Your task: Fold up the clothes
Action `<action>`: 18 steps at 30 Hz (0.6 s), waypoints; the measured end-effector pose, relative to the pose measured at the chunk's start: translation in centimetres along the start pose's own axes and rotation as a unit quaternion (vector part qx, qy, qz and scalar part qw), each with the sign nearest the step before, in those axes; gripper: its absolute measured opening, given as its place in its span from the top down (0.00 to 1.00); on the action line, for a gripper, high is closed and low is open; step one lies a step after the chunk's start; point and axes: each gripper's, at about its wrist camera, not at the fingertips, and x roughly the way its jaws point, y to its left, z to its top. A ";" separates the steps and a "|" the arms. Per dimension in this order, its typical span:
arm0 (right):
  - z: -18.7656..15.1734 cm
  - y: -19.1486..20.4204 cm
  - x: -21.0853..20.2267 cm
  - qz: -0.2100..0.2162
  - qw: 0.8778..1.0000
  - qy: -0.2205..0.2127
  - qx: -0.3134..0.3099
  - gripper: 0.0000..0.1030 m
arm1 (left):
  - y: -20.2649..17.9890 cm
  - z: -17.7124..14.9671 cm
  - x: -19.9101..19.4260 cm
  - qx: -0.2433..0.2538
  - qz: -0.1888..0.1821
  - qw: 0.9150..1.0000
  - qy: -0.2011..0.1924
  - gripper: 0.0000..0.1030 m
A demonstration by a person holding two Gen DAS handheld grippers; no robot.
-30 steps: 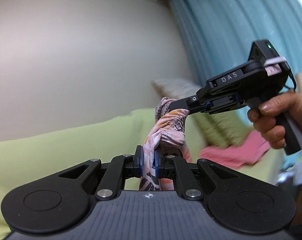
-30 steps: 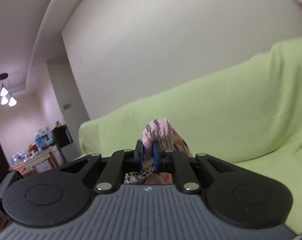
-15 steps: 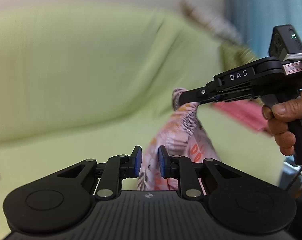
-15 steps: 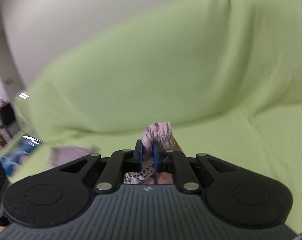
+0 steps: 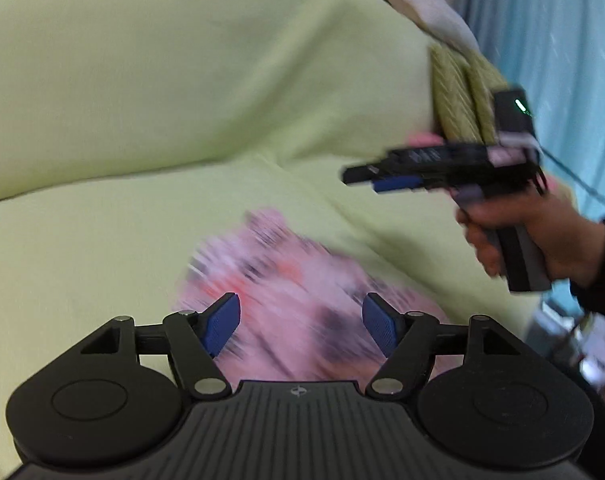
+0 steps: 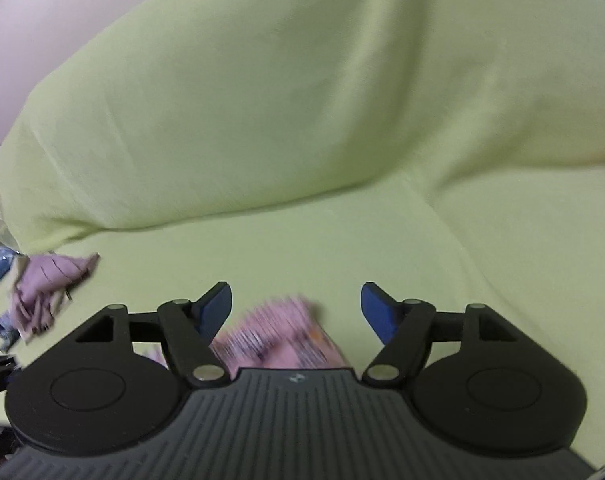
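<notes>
A pink patterned garment lies blurred on the green-covered sofa seat, just beyond my left gripper, which is open and empty above it. In the right wrist view the same garment shows low between the blue pads of my open right gripper. The right gripper also shows in the left wrist view, held by a hand above and to the right of the garment.
A mauve garment lies crumpled at the sofa's left end. Olive striped cushions and a pink cloth sit at the right end. A blue curtain hangs behind. The sofa back rises beyond the seat.
Both grippers went from shut on the pink garment, held up in the air, to open. The garment has dropped onto the sofa seat. Both views have tilted down toward the seat.
</notes>
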 end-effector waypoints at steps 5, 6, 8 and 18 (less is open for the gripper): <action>-3.3 -3.7 -2.6 -0.019 0.999 0.015 0.038 0.33 | -7.3 -1.3 3.8 0.061 0.031 0.997 0.037 0.44; -3.8 -4.2 -2.9 -0.021 0.999 0.017 0.043 0.33 | -8.9 -1.5 5.0 0.081 0.041 0.995 0.043 0.46; -4.5 -5.1 -3.4 -0.025 0.998 0.020 0.051 0.33 | -10.8 -2.2 6.9 0.105 0.071 0.990 0.058 0.51; -5.3 -5.8 -2.3 -0.012 0.999 0.033 0.022 0.33 | -4.0 -0.5 2.5 0.007 0.101 0.994 0.043 0.96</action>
